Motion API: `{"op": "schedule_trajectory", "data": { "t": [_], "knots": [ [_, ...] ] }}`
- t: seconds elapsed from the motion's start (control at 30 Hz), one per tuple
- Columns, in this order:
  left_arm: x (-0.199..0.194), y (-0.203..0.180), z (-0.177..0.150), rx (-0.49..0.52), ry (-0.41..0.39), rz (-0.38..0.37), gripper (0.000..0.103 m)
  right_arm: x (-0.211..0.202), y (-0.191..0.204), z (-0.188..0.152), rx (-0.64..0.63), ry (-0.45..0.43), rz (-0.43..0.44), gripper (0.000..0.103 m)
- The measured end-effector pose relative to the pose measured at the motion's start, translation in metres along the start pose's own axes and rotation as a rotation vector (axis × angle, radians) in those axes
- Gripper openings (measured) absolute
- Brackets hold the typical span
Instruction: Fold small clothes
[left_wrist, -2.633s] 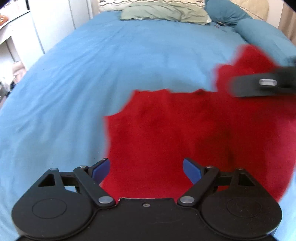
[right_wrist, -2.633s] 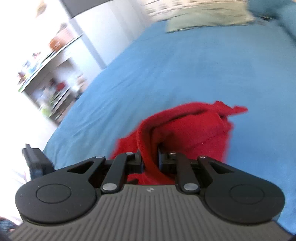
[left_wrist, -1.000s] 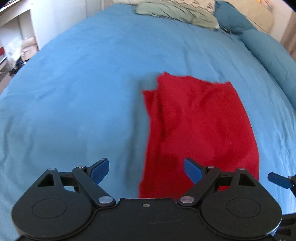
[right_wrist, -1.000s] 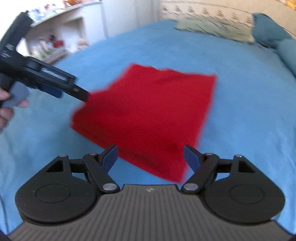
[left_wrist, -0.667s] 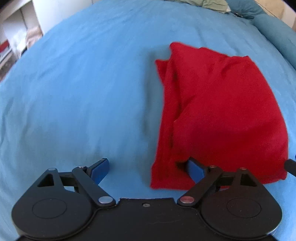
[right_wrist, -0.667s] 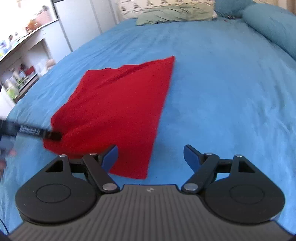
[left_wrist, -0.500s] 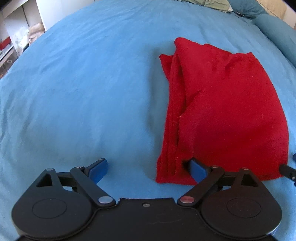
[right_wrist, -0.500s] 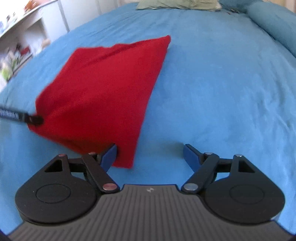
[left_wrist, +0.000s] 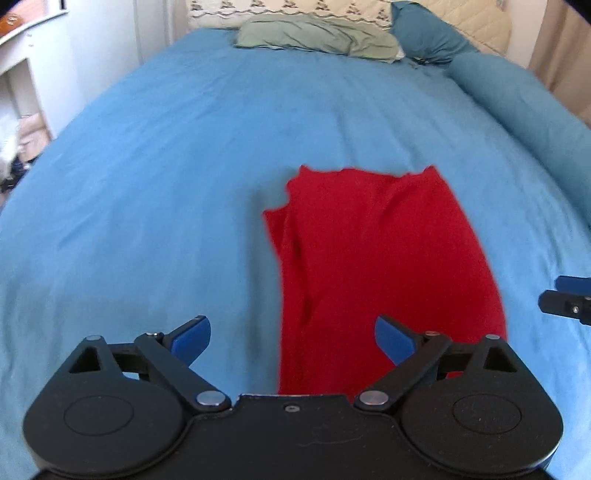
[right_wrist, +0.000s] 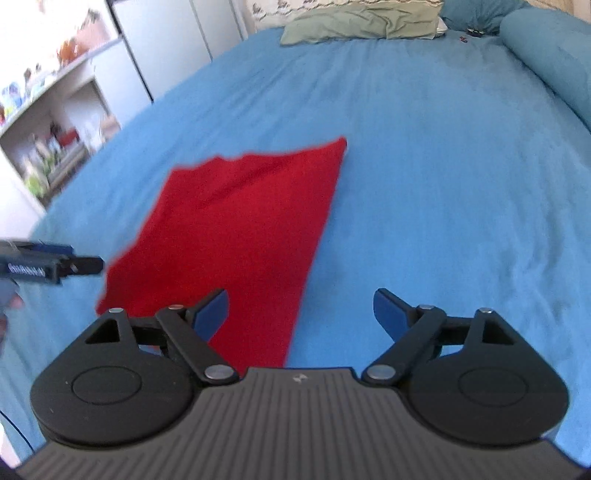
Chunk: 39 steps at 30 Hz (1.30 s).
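Since the red cloth (left_wrist: 384, 258) lies flat on the blue bed cover (left_wrist: 166, 184) as a long folded panel with doubled layers showing along one long edge, at least one fold looks done. Far end is ragged, corners don't line up, so it likely needs another fold across its length plus some squaring up; that's a guess from the shape.

Left gripper (left_wrist: 291, 338) hangs over the near end of the cloth, jaws spread wide, nothing between the pads; the near left corner of the cloth sits below the gap without touching them. Its jaws have just been opening. Right gripper (right_wrist: 300, 308) also spread wide and empty, hanging above the near right edge of the cloth, half over bare cover; its jaws have just been opening too. Each claw shows at the edge of the other's view, either side of the cloth.

Around: green pillow (left_wrist: 317, 37) and a dark blue pillow (left_wrist: 424, 33) at the head of the bed, a blue bolster (left_wrist: 517, 96) along the right side, white shelves (right_wrist: 48, 122) with clutter off to the left. All well apart from the cloth. Nothing in the way; the cover around the cloth is free for the next fold.
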<state>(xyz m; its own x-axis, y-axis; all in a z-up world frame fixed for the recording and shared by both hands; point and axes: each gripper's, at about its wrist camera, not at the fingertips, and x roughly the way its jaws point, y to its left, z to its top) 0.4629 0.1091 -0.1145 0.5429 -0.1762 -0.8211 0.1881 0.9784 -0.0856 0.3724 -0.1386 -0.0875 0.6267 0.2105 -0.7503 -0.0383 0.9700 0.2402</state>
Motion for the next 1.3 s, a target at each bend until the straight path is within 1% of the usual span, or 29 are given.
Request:
{"op": "schedule_trajectory", "data": {
  "t": [0.03, 0.07, 0.1, 0.13, 0.2, 0.23, 0.27, 0.4, 0.43, 0.47, 0.53, 0.57, 0.6, 0.63, 0.67, 0.7, 0.73, 0.77, 0.8, 0.83, 0.87, 0.93, 1.03, 1.13, 1.2, 1.3],
  "knots": [
    [0.009, 0.002, 0.007, -0.009, 0.018, -0.011, 0.099, 0.004, -0.002, 0.007, 0.024, 0.008, 0.011, 0.103],
    [0.021, 0.006, 0.012, -0.033, 0.042, -0.025, 0.099, 0.013, -0.005, 0.013, 0.058, 0.039, 0.035, 0.103],
    [0.030, 0.010, 0.015, -0.063, 0.051, -0.037, 0.099, 0.025, -0.009, 0.017, 0.102, 0.087, 0.069, 0.103],
    [0.038, 0.016, 0.017, -0.106, 0.056, -0.057, 0.098, 0.033, -0.014, 0.019, 0.150, 0.113, 0.099, 0.103],
    [0.052, 0.024, 0.019, -0.173, 0.068, -0.109, 0.097, 0.048, -0.020, 0.020, 0.219, 0.129, 0.136, 0.103],
    [0.058, 0.027, 0.019, -0.197, 0.074, -0.125, 0.093, 0.056, -0.023, 0.019, 0.244, 0.142, 0.142, 0.103],
    [0.062, 0.027, 0.021, -0.203, 0.079, -0.135, 0.090, 0.061, -0.024, 0.016, 0.259, 0.150, 0.143, 0.103],
    [0.081, 0.018, 0.027, -0.179, 0.110, -0.130, 0.085, 0.083, -0.029, 0.015, 0.318, 0.161, 0.140, 0.103],
    [0.084, 0.016, 0.027, -0.174, 0.114, -0.134, 0.081, 0.088, -0.029, 0.015, 0.327, 0.164, 0.139, 0.097],
    [0.086, 0.015, 0.027, -0.174, 0.118, -0.142, 0.075, 0.092, -0.029, 0.015, 0.327, 0.168, 0.140, 0.091],
    [0.090, 0.011, 0.028, -0.178, 0.122, -0.157, 0.068, 0.099, -0.025, 0.016, 0.304, 0.176, 0.151, 0.085],
    [0.091, 0.009, 0.029, -0.183, 0.127, -0.165, 0.063, 0.101, -0.022, 0.017, 0.291, 0.179, 0.153, 0.083],
    [0.094, 0.009, 0.030, -0.191, 0.132, -0.172, 0.061, 0.106, -0.020, 0.019, 0.283, 0.182, 0.155, 0.082],
    [0.095, 0.009, 0.031, -0.199, 0.137, -0.175, 0.057, 0.110, -0.017, 0.020, 0.277, 0.187, 0.152, 0.082],
    [0.096, 0.009, 0.032, -0.202, 0.138, -0.177, 0.050, 0.115, -0.015, 0.023, 0.276, 0.195, 0.148, 0.082],
    [0.095, 0.008, 0.032, -0.200, 0.136, -0.179, 0.046, 0.119, -0.015, 0.024, 0.277, 0.199, 0.148, 0.080],
    [0.094, 0.005, 0.032, -0.190, 0.131, -0.172, 0.040, 0.121, -0.013, 0.025, 0.270, 0.199, 0.145, 0.074],
    [0.092, 0.003, 0.032, -0.178, 0.127, -0.164, 0.035, 0.121, -0.012, 0.026, 0.251, 0.202, 0.139, 0.066],
    [0.089, -0.001, 0.033, -0.163, 0.122, -0.151, 0.033, 0.120, -0.009, 0.027, 0.234, 0.200, 0.135, 0.061],
    [0.087, -0.004, 0.034, -0.153, 0.117, -0.138, 0.029, 0.116, -0.008, 0.028, 0.221, 0.194, 0.135, 0.053],
    [0.083, -0.008, 0.035, -0.143, 0.114, -0.124, 0.027, 0.111, -0.005, 0.030, 0.203, 0.183, 0.134, 0.048],
    [0.075, -0.014, 0.037, -0.122, 0.103, -0.102, 0.026, 0.103, -0.001, 0.033, 0.186, 0.162, 0.133, 0.043],
    [0.059, -0.025, 0.038, -0.092, 0.080, -0.083, 0.024, 0.086, 0.006, 0.037, 0.186, 0.125, 0.141, 0.041],
    [0.039, -0.036, 0.034, -0.070, 0.062, -0.095, 0.024, 0.061, 0.012, 0.039, 0.173, 0.095, 0.146, 0.040],
    [0.023, -0.046, 0.029, -0.052, 0.052, -0.095, 0.023, 0.040, 0.010, 0.034, 0.191, 0.077, 0.158, 0.040],
    [-0.006, -0.062, 0.014, -0.056, 0.049, -0.115, 0.023, 0.002, 0.003, 0.020, 0.215, 0.067, 0.159, 0.040]
  ]
}}
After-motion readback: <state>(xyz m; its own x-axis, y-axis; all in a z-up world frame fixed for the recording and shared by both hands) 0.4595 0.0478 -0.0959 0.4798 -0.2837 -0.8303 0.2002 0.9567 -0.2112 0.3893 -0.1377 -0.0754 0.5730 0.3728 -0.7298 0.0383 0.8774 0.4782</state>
